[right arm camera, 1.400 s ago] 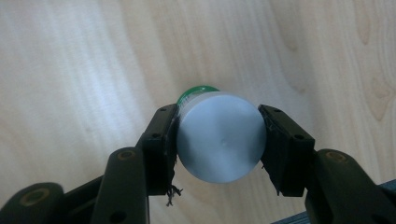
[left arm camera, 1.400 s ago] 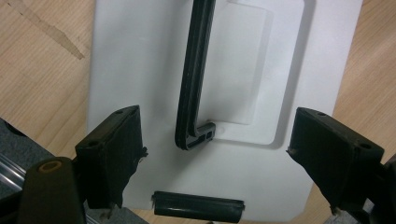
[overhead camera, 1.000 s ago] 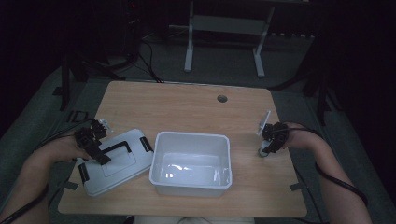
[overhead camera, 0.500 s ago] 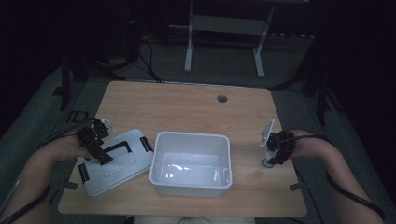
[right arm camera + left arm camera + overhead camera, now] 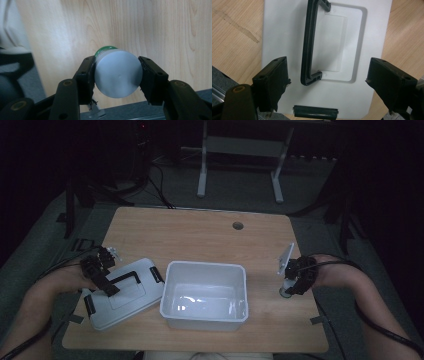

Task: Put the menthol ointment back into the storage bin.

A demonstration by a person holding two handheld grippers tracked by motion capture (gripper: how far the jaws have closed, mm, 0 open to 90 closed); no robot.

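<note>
The right gripper (image 5: 117,75) is clamped on a small round can (image 5: 117,76); its flat grey metal end faces the camera, smooth and dull, with a green band showing behind it. In the high view this right gripper (image 5: 295,282) holds the can (image 5: 286,292) low over the desk (image 5: 200,232), near the right edge and just right of the tub (image 5: 206,295). The desk is pale wood with a fine straight grain. The tub is a rectangular box of glossy white plastic with rounded corners, open at the top. Left of it lies the flat white plastic lid (image 5: 287,30), with a black bar handle (image 5: 308,42) over a shallow rectangular recess and a black clip (image 5: 315,111) at its edge. The left gripper (image 5: 327,82) hangs over the lid, jaws wide apart.
</note>
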